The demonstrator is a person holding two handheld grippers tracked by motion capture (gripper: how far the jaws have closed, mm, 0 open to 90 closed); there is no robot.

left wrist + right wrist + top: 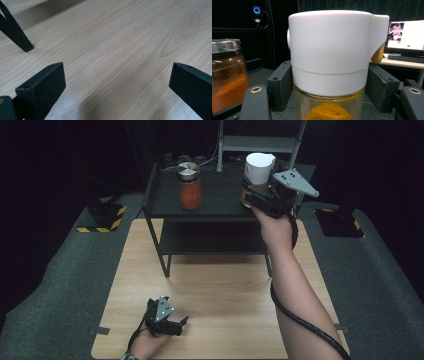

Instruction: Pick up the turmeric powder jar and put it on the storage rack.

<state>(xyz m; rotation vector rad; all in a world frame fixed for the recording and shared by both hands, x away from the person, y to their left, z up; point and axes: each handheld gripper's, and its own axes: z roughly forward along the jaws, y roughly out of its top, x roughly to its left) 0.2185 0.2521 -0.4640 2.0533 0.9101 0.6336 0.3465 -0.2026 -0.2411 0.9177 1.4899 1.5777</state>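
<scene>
A glass jar with a tall white lid [258, 167] and yellow powder inside stands at the right end of the black shelf [220, 202]. My right gripper [252, 187] is shut on it, with its black jaws pressed to both sides of the glass just under the white lid [329, 50]. A second jar of orange powder [190, 187] with a metal-coloured lid stands free at the shelf's left, and shows as the orange jar [227, 80] beside the held one. My left gripper [181, 324] rests low on the wooden table [225, 290], its jaws open with nothing between them [117, 85].
The black shelf stands on thin legs at the table's far edge; one leg foot [22, 46] is near my left gripper. A metal frame [260, 142] rises behind the shelf. Black-and-yellow taped bases [102, 217] sit on the grey floor. A lit monitor [405, 35] stands beyond.
</scene>
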